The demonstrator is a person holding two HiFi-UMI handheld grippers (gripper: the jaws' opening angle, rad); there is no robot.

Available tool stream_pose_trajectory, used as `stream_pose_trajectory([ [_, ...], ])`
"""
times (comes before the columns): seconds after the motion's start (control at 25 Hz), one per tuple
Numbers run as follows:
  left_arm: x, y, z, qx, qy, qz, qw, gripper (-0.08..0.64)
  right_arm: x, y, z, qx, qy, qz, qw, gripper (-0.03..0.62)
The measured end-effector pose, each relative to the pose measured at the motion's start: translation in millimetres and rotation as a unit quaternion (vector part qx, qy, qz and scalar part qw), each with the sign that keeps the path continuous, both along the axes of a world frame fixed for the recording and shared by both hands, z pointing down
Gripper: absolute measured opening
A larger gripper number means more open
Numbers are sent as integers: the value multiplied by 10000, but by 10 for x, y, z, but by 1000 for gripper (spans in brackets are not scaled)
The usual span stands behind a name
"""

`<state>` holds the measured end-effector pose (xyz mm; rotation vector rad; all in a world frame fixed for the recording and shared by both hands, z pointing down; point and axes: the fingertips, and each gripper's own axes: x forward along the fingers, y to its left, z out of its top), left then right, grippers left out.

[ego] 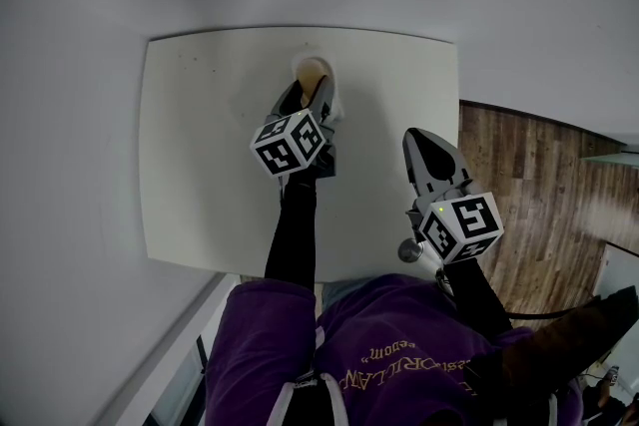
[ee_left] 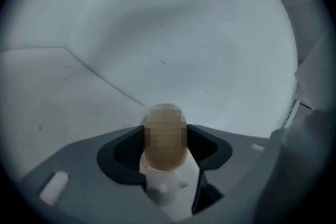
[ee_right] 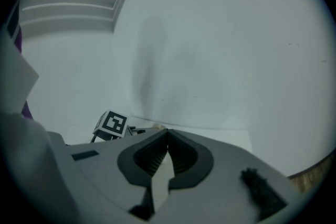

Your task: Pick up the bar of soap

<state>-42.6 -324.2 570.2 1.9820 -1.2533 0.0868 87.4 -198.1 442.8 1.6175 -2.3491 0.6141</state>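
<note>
Your left gripper (ego: 312, 93) has its jaws pinching the bar of soap (ee_left: 165, 161), a rounded tan piece with a paler part below it. A blur patch covers most of the bar in the left gripper view, so you can't make out its surface or its exact shape. From your head, the gripper's marker cube and jaws hide most of the bar. Only its tan top shows, at the far edge of the white counter (ego: 200, 135) near the wall. No view shows whether the bar touches the counter.

Your right gripper (ego: 424, 141) is over the counter's near right corner, well apart from the soap. Its jaws are pressed together at the tips with nothing between them. Its view catches the left gripper's marker cube (ee_right: 111, 124), but the soap there is too small to make out.
</note>
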Motion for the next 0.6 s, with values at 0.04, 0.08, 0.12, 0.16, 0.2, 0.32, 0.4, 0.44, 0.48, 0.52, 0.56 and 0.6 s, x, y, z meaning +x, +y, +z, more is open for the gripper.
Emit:
stream_pose_trajectory([
  [0.04, -20, 1, -21, 37, 90, -26, 9999, 261, -6, -1, -2, 0, -3, -14, 10000, 9],
  [0.08, -45, -1, -48, 87, 177, -53, 9998, 261, -15, -2, -4, 1, -7, -29, 10000, 9],
  [0.12, -73, -3, -81, 150, 248, -76, 9996, 261, -24, -4, -6, 2, -10, -41, 10000, 9],
  [0.16, -99, -5, -117, 216, 302, -95, 9993, 261, -31, -6, -9, 4, -10, -51, 10000, 9],
  [0.2, -123, -5, -157, 277, 344, -110, 9990, 261, -36, -8, -14, 8, -10, -60, 10000, 9],
  [0.32, -177, 11, -308, 461, 469, -148, 9977, 261, -55, -21, -42, 42, -11, -98, 9999, 9],
  [0.4, -212, 29, -433, 609, 559, -192, 9964, 261, -75, -39, -71, 89, -12, -140, 9999, 9],
  [0.44, -231, 39, -503, 699, 594, -221, 9955, 261, -87, -53, -90, 126, -14, -158, 9998, 9],
  [0.48, -252, 50, -579, 799, 618, -256, 9946, 261, -100, -68, -113, 171, -17, -175, 9997, 9],
  [0.52, -274, 64, -661, 909, 636, -296, 9934, 260, -115, -83, -139, 220, -21, -189, 9996, 9],
  [0.56, -295, 85, -748, 1023, 655, -334, 9920, 259, -129, -93, -168, 267, -24, -204, 9994, 9],
  [0.6, -311, 112, -836, 1134, 685, -363, 9905, 259, -141, -98, -200, 312, -22, -218, 9993, 9],
])
